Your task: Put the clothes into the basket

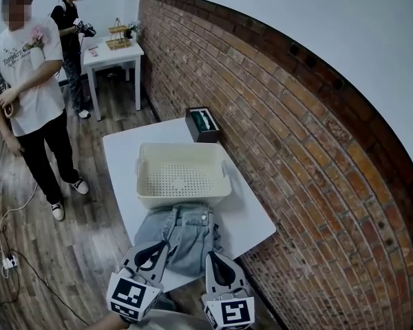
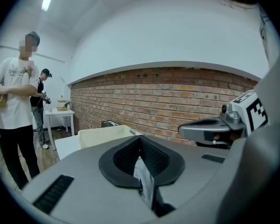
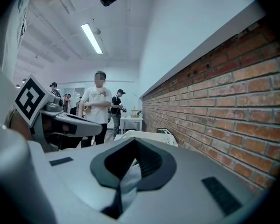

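Observation:
A pair of light-blue jeans (image 1: 186, 234) lies folded on the near end of the white table (image 1: 118, 158). Right behind the jeans stands an empty cream basket (image 1: 182, 198) with a perforated bottom; its rim also shows in the left gripper view (image 2: 105, 133) and the right gripper view (image 3: 147, 135). My left gripper (image 1: 166, 244) is shut, its tip over the jeans' near left edge. My right gripper (image 1: 208, 255) is shut too, at the jeans' near right edge. I see no cloth between either pair of jaws (image 2: 140, 139) (image 3: 134, 141).
A dark tissue box (image 1: 203, 124) sits at the table's far end against the brick wall (image 1: 296, 150). A person in a white T-shirt (image 1: 27, 81) stands left of the table, another person (image 1: 72, 33) by a small white table (image 1: 113, 52). Cables (image 1: 7, 253) lie on the wooden floor.

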A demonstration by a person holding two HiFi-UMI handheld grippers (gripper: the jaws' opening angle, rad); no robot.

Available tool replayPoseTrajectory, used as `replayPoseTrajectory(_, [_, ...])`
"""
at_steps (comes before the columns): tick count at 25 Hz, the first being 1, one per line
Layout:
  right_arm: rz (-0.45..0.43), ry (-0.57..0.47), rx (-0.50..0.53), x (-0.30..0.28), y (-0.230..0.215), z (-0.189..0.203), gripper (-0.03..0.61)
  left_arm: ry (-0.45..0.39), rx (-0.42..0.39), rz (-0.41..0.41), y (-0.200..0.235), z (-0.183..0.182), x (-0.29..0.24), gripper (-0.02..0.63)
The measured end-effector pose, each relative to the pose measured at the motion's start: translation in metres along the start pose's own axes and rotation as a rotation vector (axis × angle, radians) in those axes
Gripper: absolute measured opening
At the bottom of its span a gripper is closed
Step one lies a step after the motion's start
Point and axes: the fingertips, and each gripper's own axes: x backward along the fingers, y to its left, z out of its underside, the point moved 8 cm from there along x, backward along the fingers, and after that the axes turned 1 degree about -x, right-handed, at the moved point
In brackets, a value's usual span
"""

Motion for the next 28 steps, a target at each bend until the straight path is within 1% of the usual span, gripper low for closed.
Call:
replayPoseTrajectory(4, [0.019, 0.005, -0.009, -0.012, -0.005, 0.003, 0.003, 0.025, 0.004, 0.023, 0.009, 0.005, -0.015, 0.009])
replayPoseTrajectory(8, [0.035, 0.012, -0.013, -0.023, -0.005, 0.007, 0.003, 0.029, 0.010, 0.043, 0.021, 0.008, -0.023, 0.009])
replayPoseTrajectory(16, [0.049, 0.000, -0.018, -0.037, -0.007, 0.012, 0.003, 0.043, 0.015, 0.056, 0.033, 0.011, -0.037, 0.009])
replayPoseTrajectory(22, [0.044, 0.005, -0.006, -0.039, -0.007, 0.012, 0.003, 0.034, 0.018, 0.042, 0.037, 0.010, -0.036, 0.008])
replayPoseTrajectory(28, [0.029, 0.033, -0.003, -0.042, -0.012, 0.017, 0.003, 0.053, 0.031, 0.027, 0.035, 0.014, -0.037, 0.009])
